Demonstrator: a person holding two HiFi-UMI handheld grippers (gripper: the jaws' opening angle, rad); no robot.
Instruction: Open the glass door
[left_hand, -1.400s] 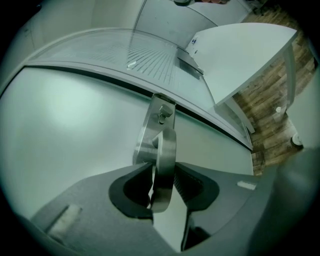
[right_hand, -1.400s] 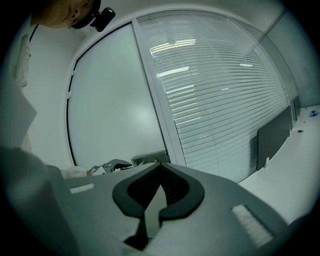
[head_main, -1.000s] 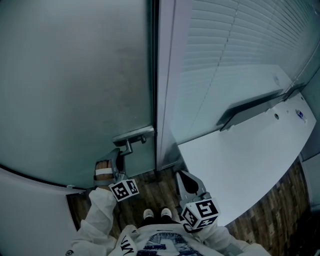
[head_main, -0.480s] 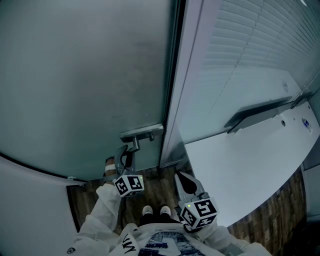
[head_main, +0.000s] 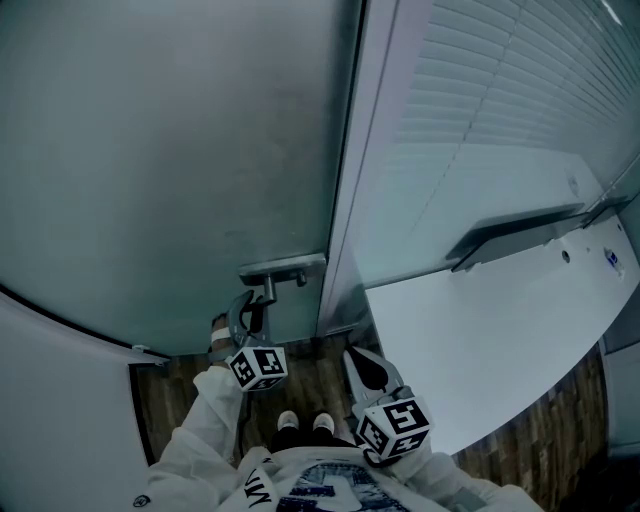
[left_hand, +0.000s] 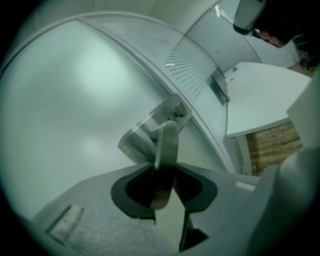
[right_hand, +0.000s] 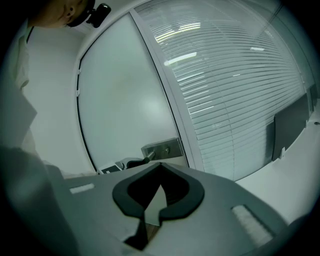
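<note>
Now, glass door (head_main: 150, 150) stood ahead, shut against frame. Left gripper (left_hand: 163, 167) clamped lever handle (left_hand: 168, 137), jaws having just closed further. Right gripper (right_hand: 160, 165) hung pinched together, empty. I judged door heavy, metal lever stiff and slick; grip near free end.

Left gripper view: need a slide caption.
Left gripper, jaws just closed further, clamps the lever handle of the glass door.

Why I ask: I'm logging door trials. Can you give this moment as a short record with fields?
glass door: frosted, looks shut
door handle: metal lever, between the left jaws
left hand-held gripper: clamped on the door handle, jaws have just been closing
right hand-held gripper: shut, empty, apart from the glass door
</note>
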